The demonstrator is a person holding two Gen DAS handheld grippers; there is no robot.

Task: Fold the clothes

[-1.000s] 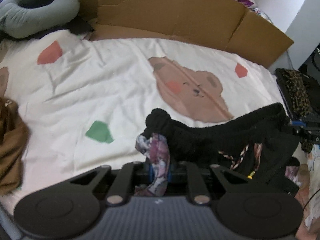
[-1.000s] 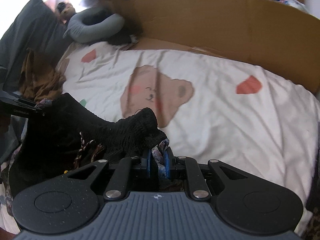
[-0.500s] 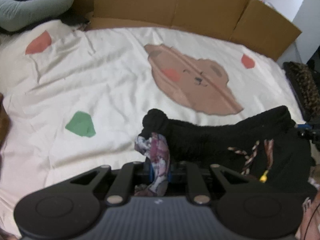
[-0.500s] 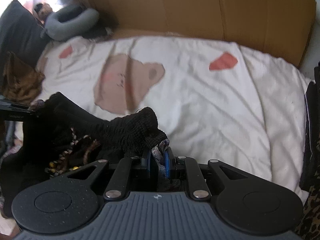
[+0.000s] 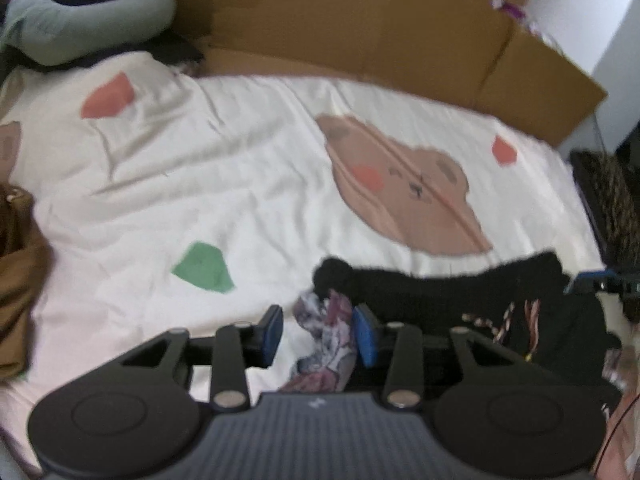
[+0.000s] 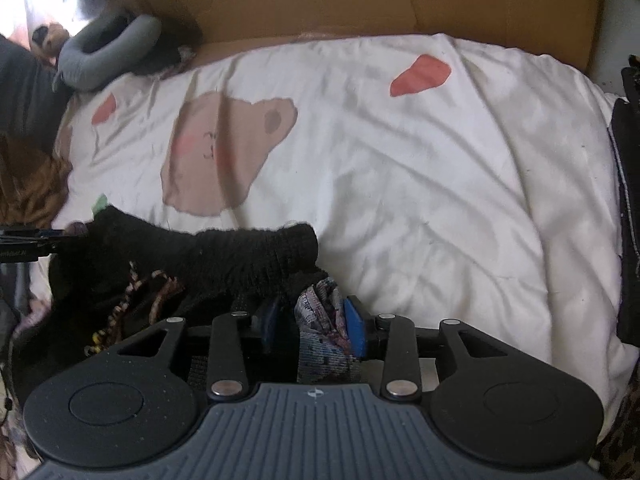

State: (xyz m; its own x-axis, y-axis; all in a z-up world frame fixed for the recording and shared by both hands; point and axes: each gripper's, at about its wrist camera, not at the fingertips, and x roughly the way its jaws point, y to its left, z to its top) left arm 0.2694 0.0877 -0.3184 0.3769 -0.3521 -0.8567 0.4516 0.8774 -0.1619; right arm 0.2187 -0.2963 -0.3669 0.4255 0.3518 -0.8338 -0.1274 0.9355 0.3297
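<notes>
So, left wrist view first: the left gripper (image 5: 319,334) has its jaws opening, and a bunch of floral fabric (image 5: 326,332) sits in the gap. It leans against the right-hand blue pad (image 5: 365,340), with clear daylight to the other pad, so I'd say nothing is pinched any more. That floral bit is a corner of the black garment (image 5: 460,300), whose knit band runs off to the right across the near edge of the bear-print bedsheet (image 5: 240,184) toward the other gripper. The garment's long axis lies sideways, across the fingers, not along them.

Right wrist view: same deal mirrored. The right gripper (image 6: 312,326) is opening too, floral fabric (image 6: 324,316) loose between the pads and resting near the right blue pad (image 6: 354,330). The black garment (image 6: 224,264) stretches away to the left, its braided cords (image 6: 132,300) bunched near the middle.

My read: each hand sits at one end of the waistband, equally close, garment laid down at the near side of the sheet. Any next fold goes away from the fingers, toward the bear print, so both ends would need re-gripping evenly.
</notes>
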